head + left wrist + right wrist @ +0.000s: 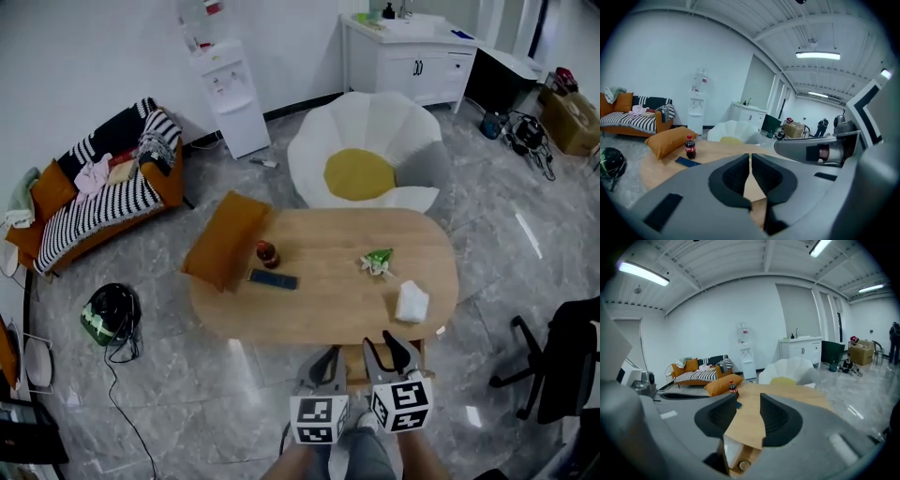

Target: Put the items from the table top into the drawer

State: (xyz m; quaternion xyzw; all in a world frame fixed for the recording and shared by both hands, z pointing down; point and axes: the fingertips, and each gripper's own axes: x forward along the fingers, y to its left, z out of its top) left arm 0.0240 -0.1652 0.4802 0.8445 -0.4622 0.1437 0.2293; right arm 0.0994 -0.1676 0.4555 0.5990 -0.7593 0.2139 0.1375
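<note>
An oval wooden table [328, 291] carries a small cola bottle [267, 253], a flat dark blue item [273, 279], a green packet [379, 262] and a white packet [412, 302]. Both grippers hang side by side over the table's near edge. The left gripper [325, 361] is shut, its pads almost touching and holding nothing [750, 157]. The right gripper [389, 349] is open and empty [748, 397]. Below the right gripper's jaws an open drawer [733, 453] shows under the table's edge, with a small round thing inside. The bottle [690, 146] also shows in the left gripper view.
An orange cushion [225, 239] leans on the table's left end. A white flower-shaped seat [366, 150] stands behind the table. A striped sofa [103, 197] is at the left, a water dispenser [230, 94] and white cabinet [408, 56] by the wall. A black chair [562, 361] is at the right.
</note>
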